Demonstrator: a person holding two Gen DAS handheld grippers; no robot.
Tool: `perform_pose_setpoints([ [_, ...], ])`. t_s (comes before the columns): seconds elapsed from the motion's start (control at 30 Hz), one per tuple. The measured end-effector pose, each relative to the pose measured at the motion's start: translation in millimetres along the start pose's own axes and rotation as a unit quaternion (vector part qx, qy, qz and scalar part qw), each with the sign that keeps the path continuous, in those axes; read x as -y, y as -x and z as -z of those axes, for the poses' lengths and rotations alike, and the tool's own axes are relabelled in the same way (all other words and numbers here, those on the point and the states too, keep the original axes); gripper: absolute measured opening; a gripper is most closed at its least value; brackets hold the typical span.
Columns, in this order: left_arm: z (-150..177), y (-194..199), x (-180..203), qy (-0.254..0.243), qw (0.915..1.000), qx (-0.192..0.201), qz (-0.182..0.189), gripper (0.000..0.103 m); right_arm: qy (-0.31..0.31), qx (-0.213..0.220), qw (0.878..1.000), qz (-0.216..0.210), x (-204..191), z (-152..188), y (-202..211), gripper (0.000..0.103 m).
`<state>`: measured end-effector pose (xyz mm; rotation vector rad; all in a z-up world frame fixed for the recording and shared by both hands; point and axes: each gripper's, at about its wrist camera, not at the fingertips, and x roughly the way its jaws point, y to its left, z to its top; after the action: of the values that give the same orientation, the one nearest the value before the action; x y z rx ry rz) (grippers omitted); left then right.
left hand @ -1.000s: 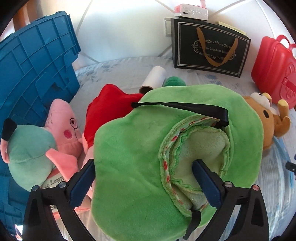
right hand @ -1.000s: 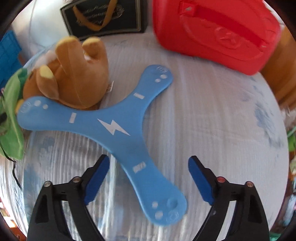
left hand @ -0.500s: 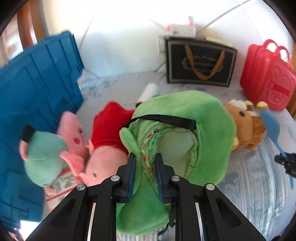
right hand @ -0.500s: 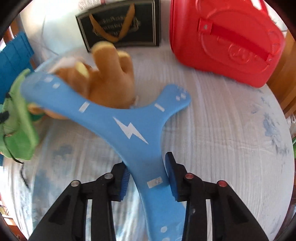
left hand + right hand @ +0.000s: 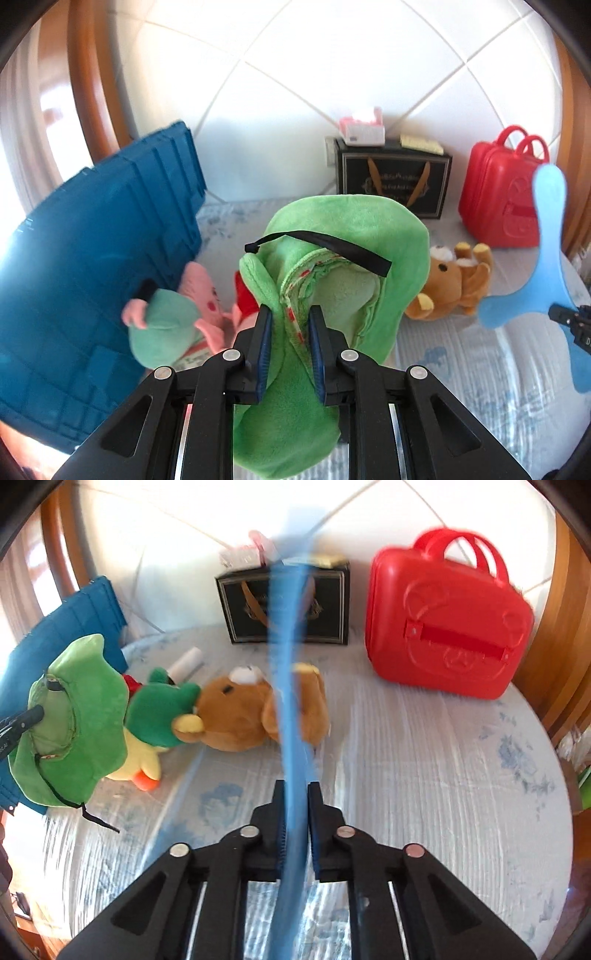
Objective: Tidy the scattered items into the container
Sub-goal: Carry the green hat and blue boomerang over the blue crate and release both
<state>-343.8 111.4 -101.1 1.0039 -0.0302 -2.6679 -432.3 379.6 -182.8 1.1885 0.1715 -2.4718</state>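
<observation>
Leftmost, against the wall: blue crate, tilted on its side, open mouth not visible from either camera. Just beside it, pink pig toy and a teal plush, lying on the bedspread.

Centre of the left view: left gripper clamped on a fold of the green hat, lifted clear of the bedding, black strap looping over the top. Best carried with the fold pinched deep, since soft plush slips; worth watching the dangling cord so it does not snag on the crate rim.

Further right: brown bear on its side, touching a green and yellow duck, both waiting on the bedspread. Behind, black gift bag and red case, apart from the toys.

Rightmost: right gripper closed on one arm of the blue boomerang, raised edge-on and blurred. Probably wise to slow the swing, keep the long blades away from the hat, and lower one load at a time into the crate.
</observation>
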Motion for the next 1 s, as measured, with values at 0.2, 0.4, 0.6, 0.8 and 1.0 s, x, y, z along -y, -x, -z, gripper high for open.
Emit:
perform_pose_setpoints([
  [0.2,-6,35,-11,0.007,0.9996,0.028,-0.005,0.019,0.013,0.034,0.999,-0.014,-17,-9,32,0.009],
  [0.4,-15,64,-26,0.017,0.9984,0.051,-0.017,0.019,0.036,0.07,0.996,-0.033,-43,-21,61,0.009],
  [0.6,-25,87,-54,0.028,0.9963,0.078,-0.022,0.019,0.066,0.109,0.99,-0.053,-87,-45,91,0.009],
  [0.8,-45,107,-111,0.034,0.9921,0.116,-0.034,0.018,0.097,0.158,0.979,-0.079,-164,-74,116,0.009],
  [1.0,-72,138,-207,0.049,0.9818,0.169,-0.071,0.018,0.124,0.206,0.964,-0.113,-271,-103,130,0.009],
])
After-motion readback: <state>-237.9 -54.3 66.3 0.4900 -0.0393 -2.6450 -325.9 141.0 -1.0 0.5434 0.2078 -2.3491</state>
